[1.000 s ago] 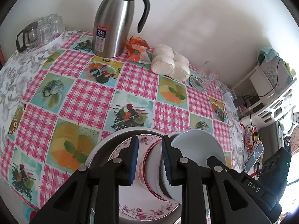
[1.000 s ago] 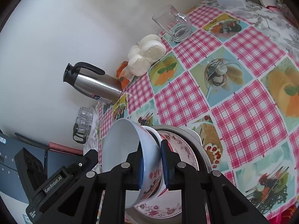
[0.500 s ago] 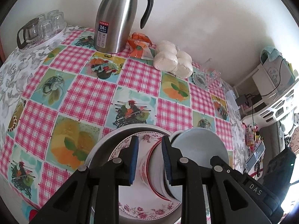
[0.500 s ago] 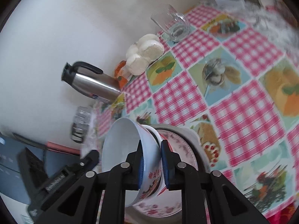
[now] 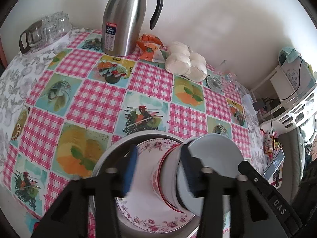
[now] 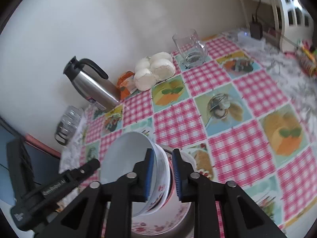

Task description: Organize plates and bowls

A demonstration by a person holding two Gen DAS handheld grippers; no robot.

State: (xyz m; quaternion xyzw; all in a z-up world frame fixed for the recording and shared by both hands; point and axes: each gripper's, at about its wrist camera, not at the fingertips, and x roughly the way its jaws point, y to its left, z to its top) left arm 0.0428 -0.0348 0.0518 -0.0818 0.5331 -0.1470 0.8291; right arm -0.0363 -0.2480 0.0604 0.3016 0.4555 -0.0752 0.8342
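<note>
A white bowl with red trim [image 5: 170,180] lies tilted on its side over a floral plate [image 5: 142,214] that rests inside a larger metal dish [image 5: 111,154]. My left gripper [image 5: 158,170] is open, its jaws wide apart around the bowl's base, the right one against the bowl. In the right wrist view my right gripper [image 6: 162,174] has its jaws slightly apart on either side of the bowl's rim [image 6: 158,170], inner pad inside the bowl [image 6: 122,162]. The floral plate [image 6: 158,226] shows below.
On the pink checked tablecloth [image 5: 95,103] stand a steel thermos jug [image 5: 122,19], an orange packet [image 5: 148,45], bagged white buns [image 5: 184,61], a glass mug [image 6: 190,49] and a tray of glasses [image 5: 45,31]. A white shelf unit [image 5: 293,91] stands at the right.
My left gripper's jaws have opened wide around the bowl. My right gripper's jaws have parted slightly on the rim, and the right wrist view has swung.
</note>
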